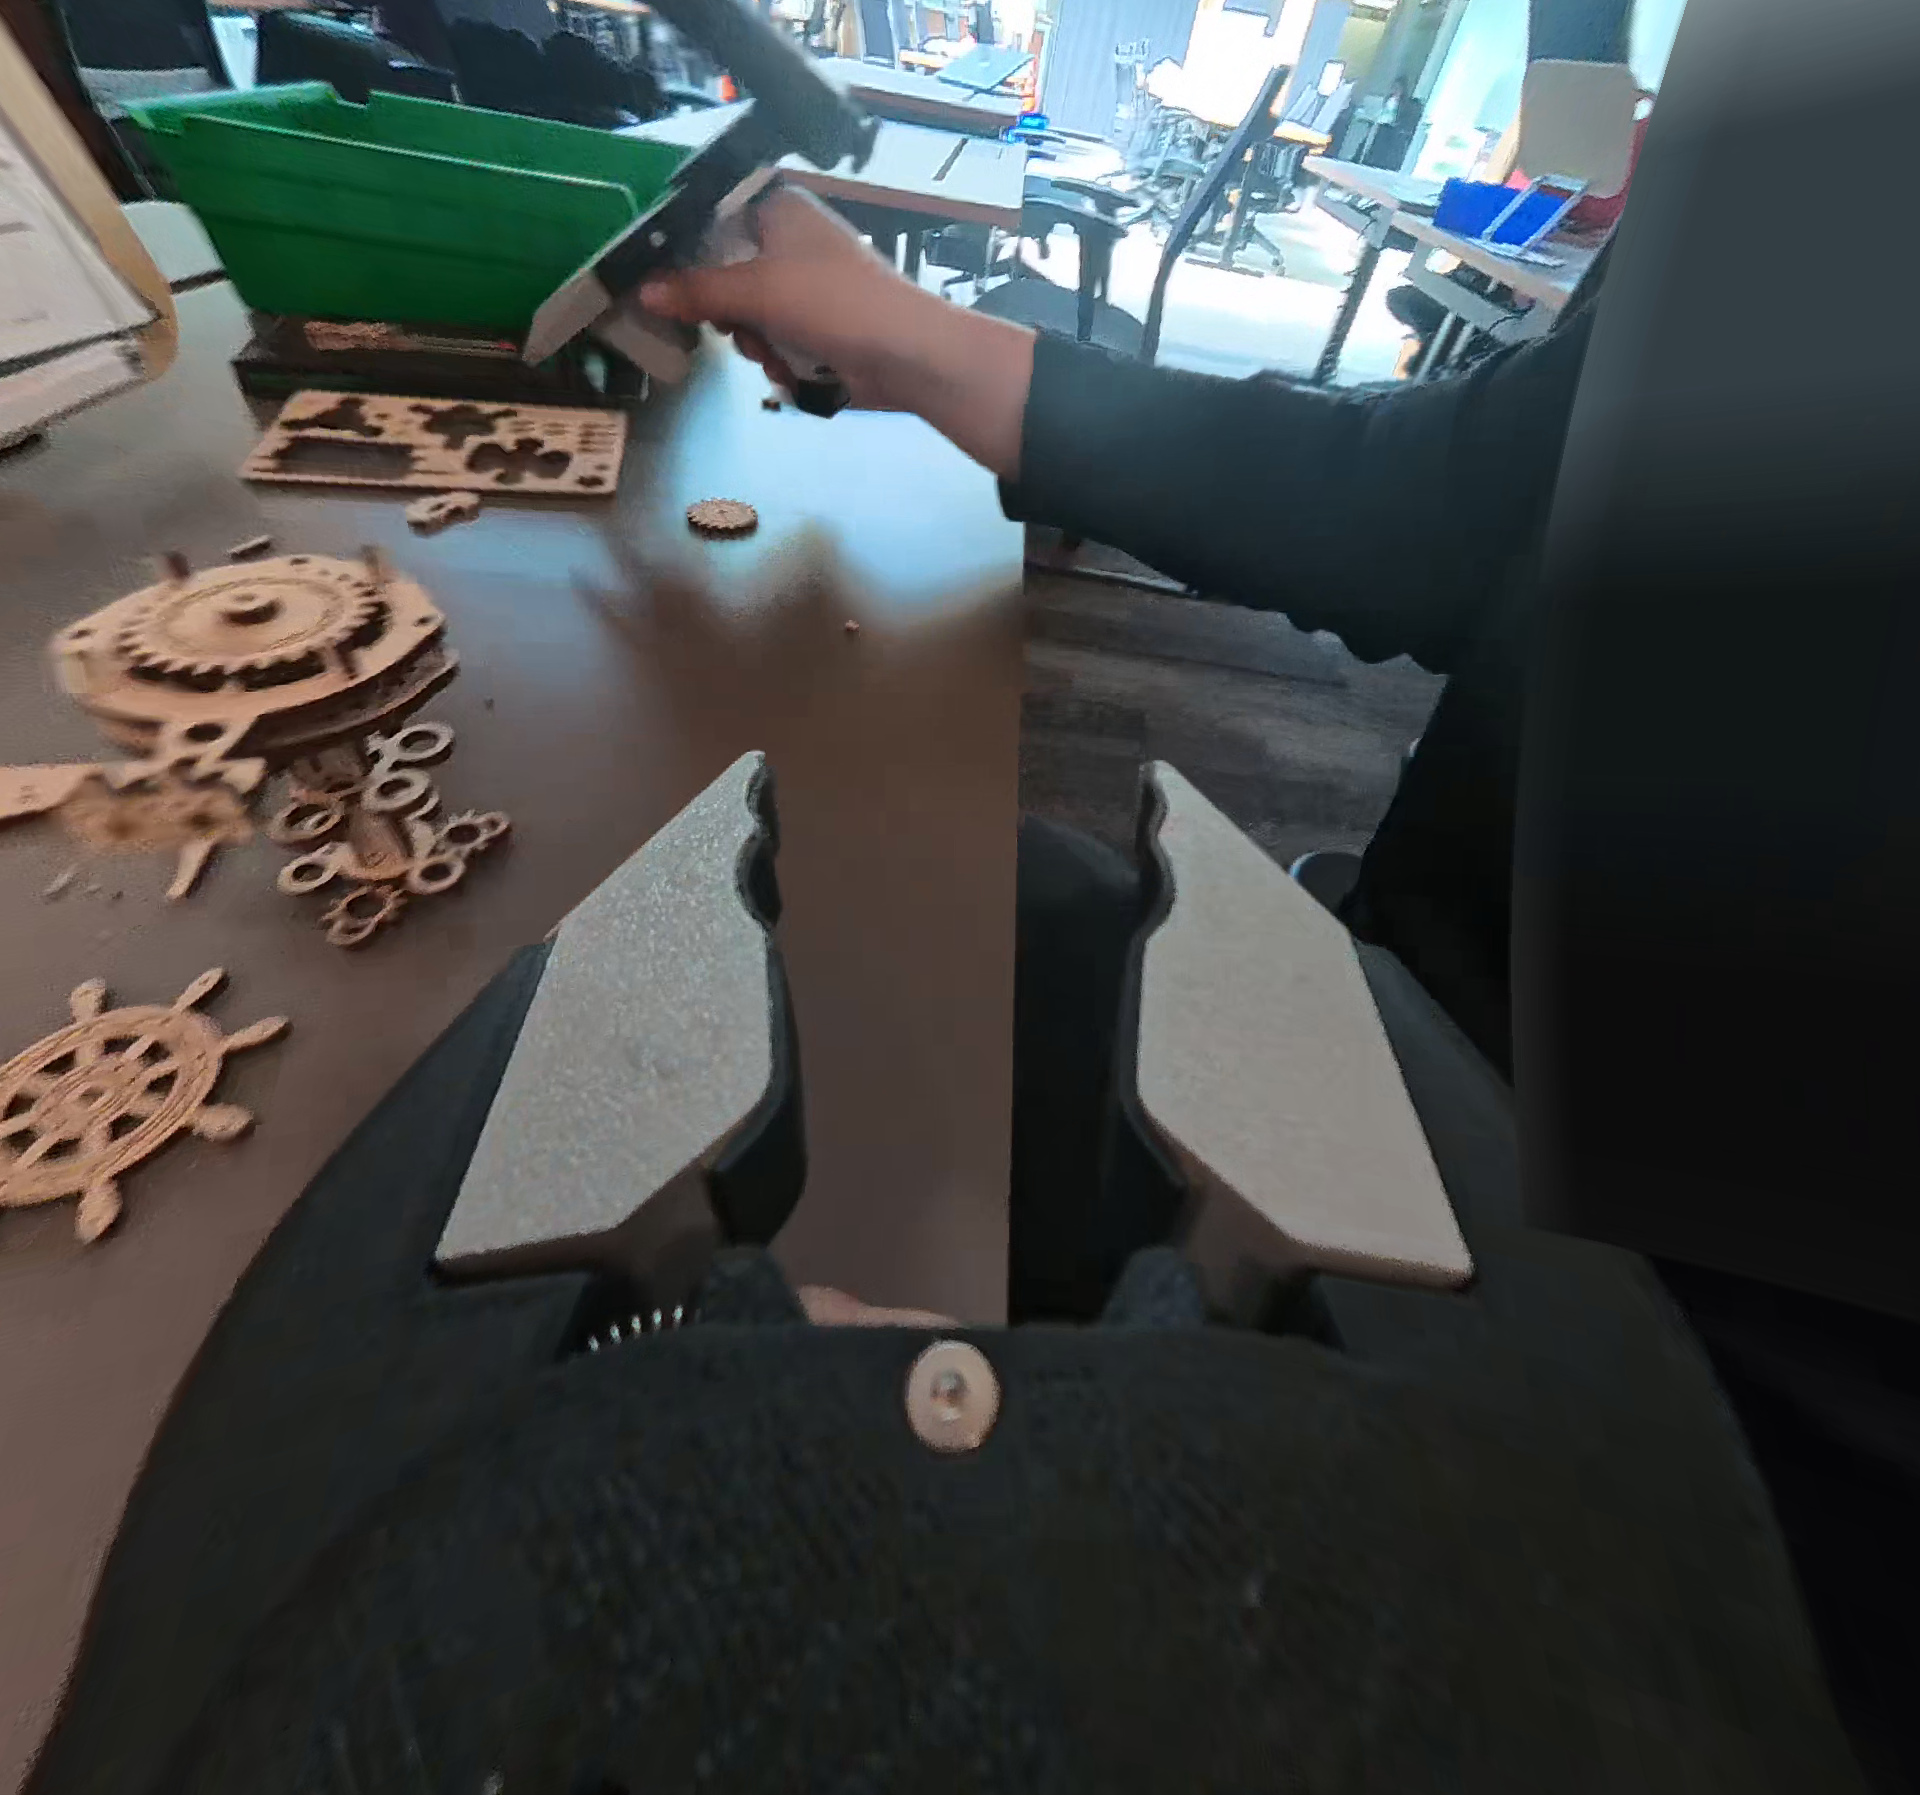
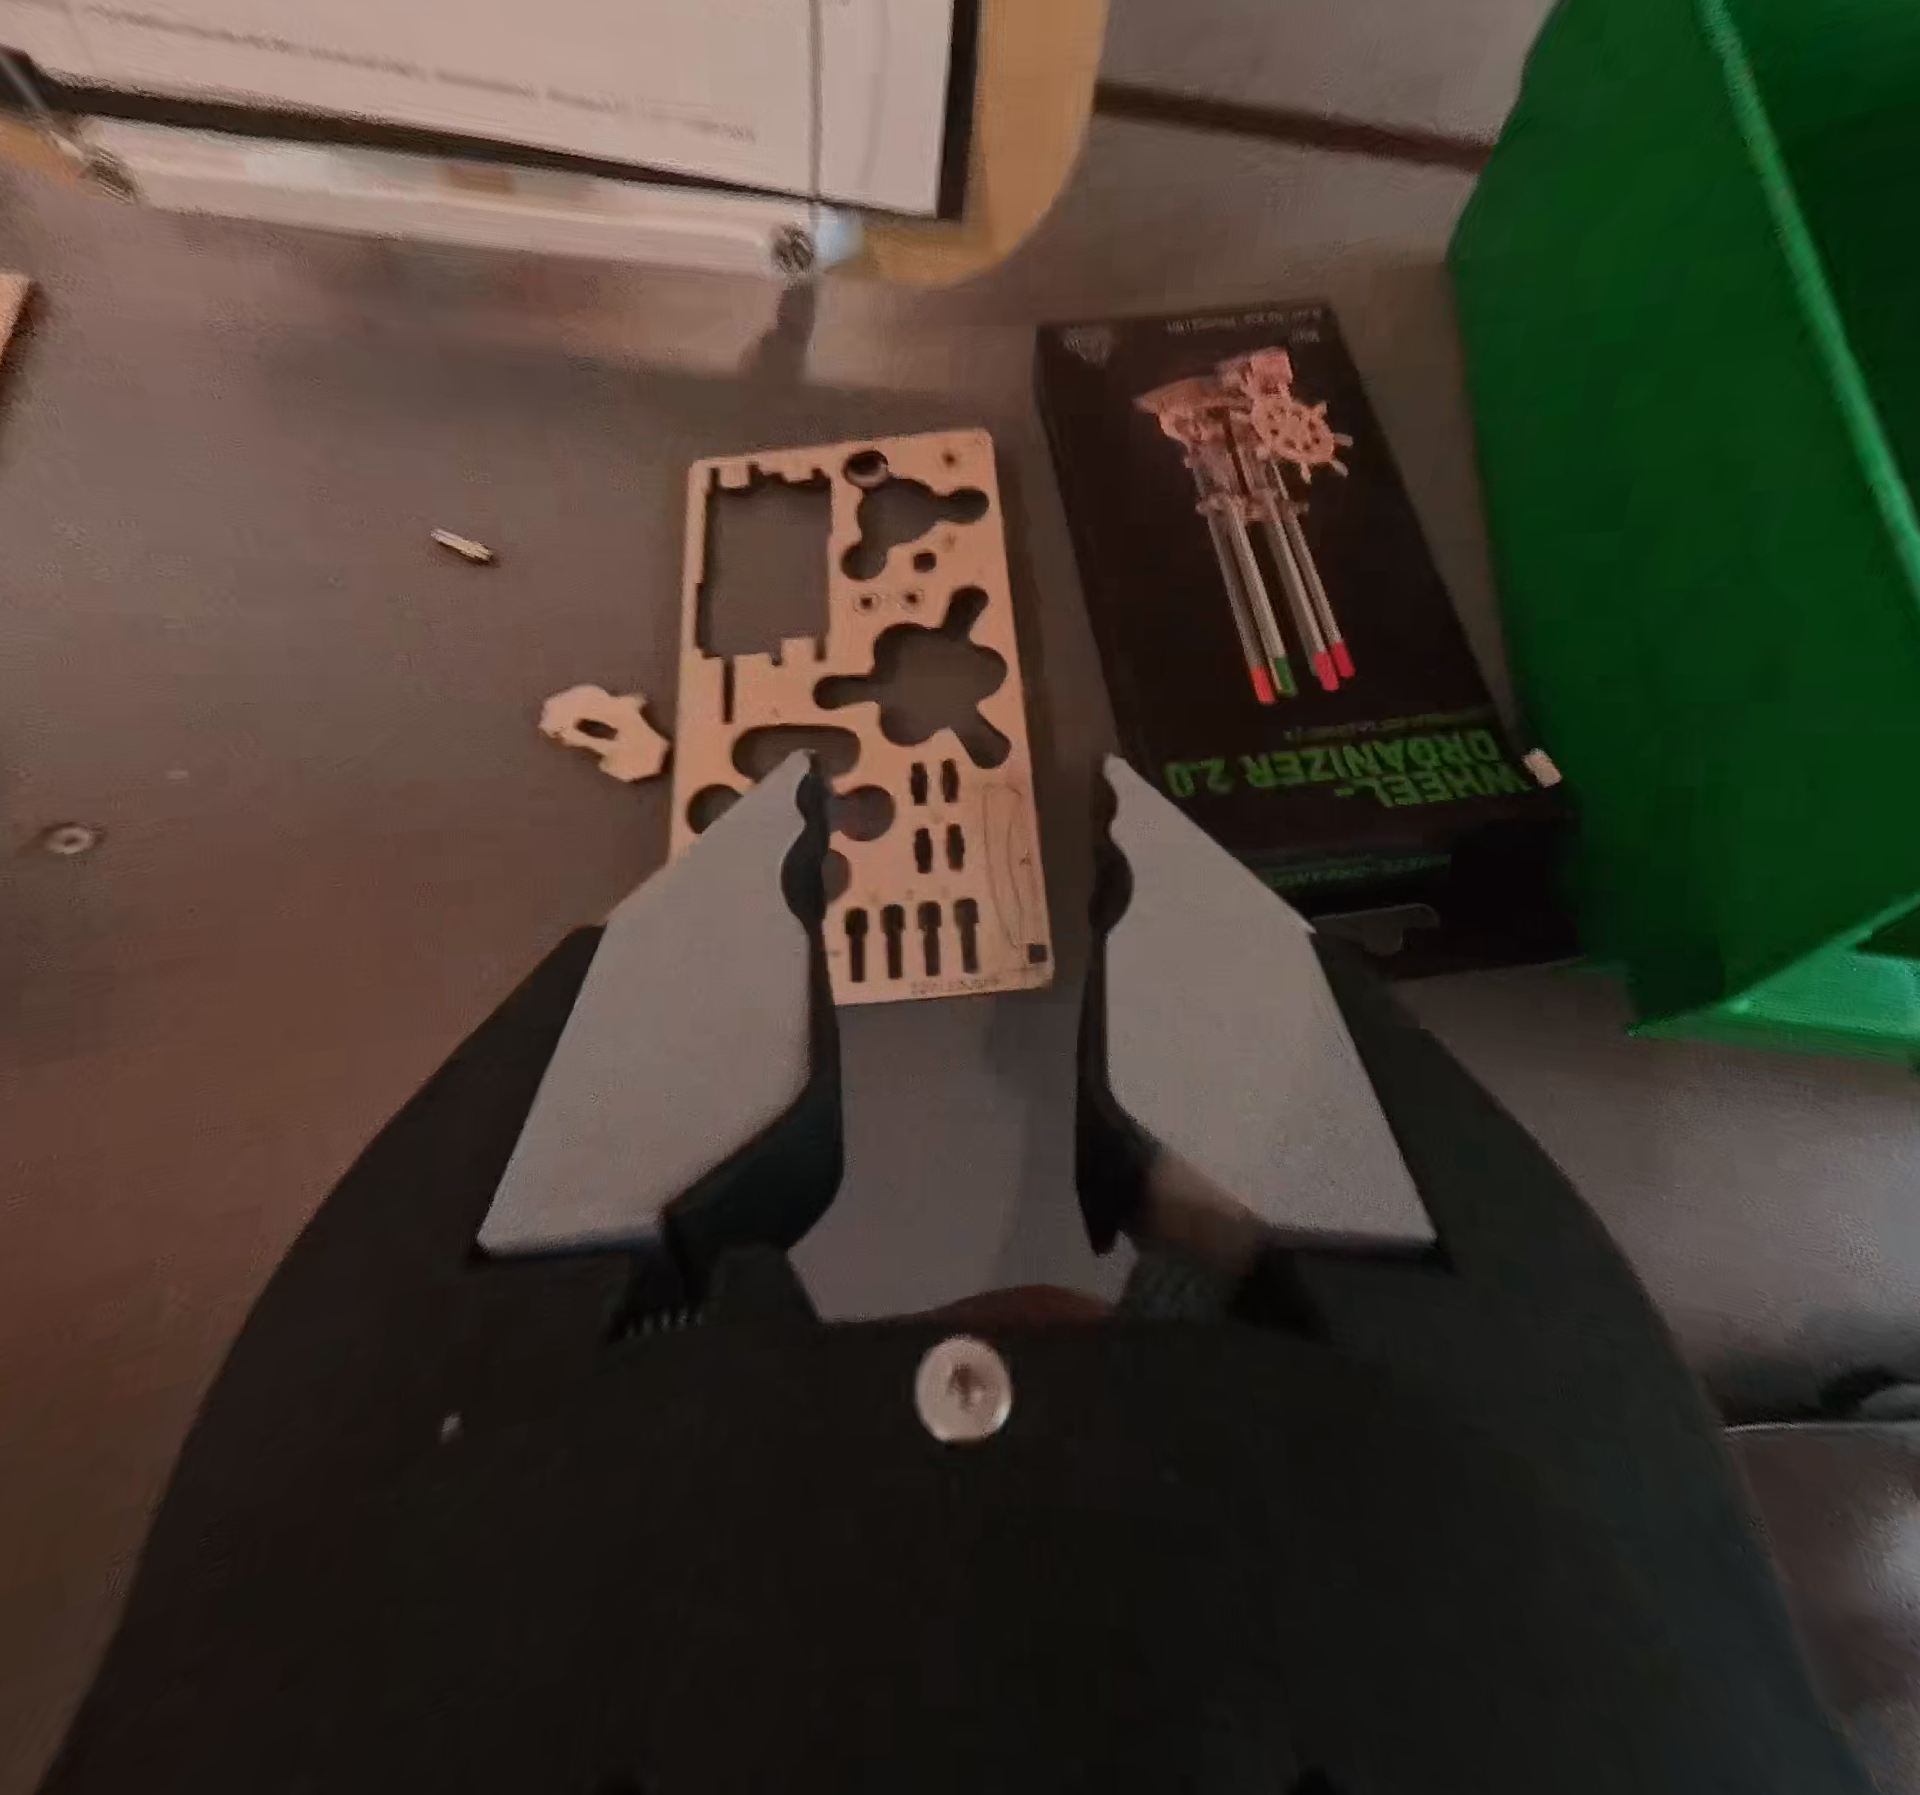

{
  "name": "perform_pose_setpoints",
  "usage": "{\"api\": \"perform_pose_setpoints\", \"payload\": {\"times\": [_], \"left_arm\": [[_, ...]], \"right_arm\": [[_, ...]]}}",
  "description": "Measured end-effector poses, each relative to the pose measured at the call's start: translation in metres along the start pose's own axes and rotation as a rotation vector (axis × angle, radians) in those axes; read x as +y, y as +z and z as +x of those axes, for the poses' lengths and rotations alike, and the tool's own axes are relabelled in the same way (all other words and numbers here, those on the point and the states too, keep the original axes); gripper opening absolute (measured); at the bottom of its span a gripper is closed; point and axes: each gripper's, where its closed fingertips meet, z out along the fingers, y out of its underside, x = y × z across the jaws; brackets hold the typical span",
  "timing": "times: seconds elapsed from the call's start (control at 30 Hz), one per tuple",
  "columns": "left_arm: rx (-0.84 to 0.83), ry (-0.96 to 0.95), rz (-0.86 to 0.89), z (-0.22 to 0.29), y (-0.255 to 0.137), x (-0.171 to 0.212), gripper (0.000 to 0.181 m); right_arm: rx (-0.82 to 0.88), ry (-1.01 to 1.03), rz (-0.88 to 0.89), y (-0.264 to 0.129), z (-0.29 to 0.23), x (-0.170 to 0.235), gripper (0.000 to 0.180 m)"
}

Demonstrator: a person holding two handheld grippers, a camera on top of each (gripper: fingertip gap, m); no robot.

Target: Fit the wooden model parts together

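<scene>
A half-built wooden gear model [image 1: 260, 675] lies tilted on the dark table at the left. A wooden ship's wheel [image 1: 109, 1101] lies in front of it. A small gear [image 1: 721, 516] lies alone mid-table. A punched-out wooden sheet [image 1: 436, 444] lies near the back; the right wrist view shows it [image 2: 862, 706] with a loose wooden piece [image 2: 605, 729] at its left. My left gripper [image 1: 956, 789] is open and empty at the table's right edge. My right gripper [image 2: 956, 779] is open and empty above the sheet; it also shows in the left wrist view [image 1: 613, 332], held in a hand.
A green bin [image 1: 395, 197] stands at the back, with the black kit box [image 2: 1278, 623] beside it. A clipboard with paper [image 2: 499, 31] leans at the far left. Small wooden bits [image 2: 464, 545] lie scattered. The table edge [image 1: 1020, 706] drops to the floor on the right. My hands' fingertips stand some 40 cm from each other. The wooden ship's wheel [image 1: 109, 1101] is about 15 cm from my left fingertips and 35 cm from my right.
</scene>
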Motion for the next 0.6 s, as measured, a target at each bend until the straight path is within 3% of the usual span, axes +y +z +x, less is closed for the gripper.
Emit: {"api": "perform_pose_setpoints", "payload": {"times": [0.13, 0.33, 0.43, 0.53, 0.6], "left_arm": [[-0.191, -0.007, -0.006, -0.023, -0.064, -0.005, 0.063], [-0.895, -0.004, 0.053, -0.166, -0.214, -0.04, 0.073], [-1.038, -0.104, 0.027, -0.238, -0.229, -0.035, 0.097], [-1.153, -0.148, -0.023, -0.29, -0.227, -0.017, 0.101], [-1.173, -0.154, -0.057, -0.307, -0.223, -0.009, 0.084]], "right_arm": [[-0.1, -0.084, 0.184, -0.033, -0.058, -0.05, 0.06], [-0.468, -0.313, 0.209, -0.044, -0.237, -0.136, 0.081], [-0.631, -0.409, 0.115, -0.01, -0.331, -0.162, 0.086], [-0.654, -0.457, 0.016, 0.046, -0.387, -0.176, 0.084], [-0.651, -0.454, -0.047, 0.081, -0.405, -0.178, 0.075]]}}
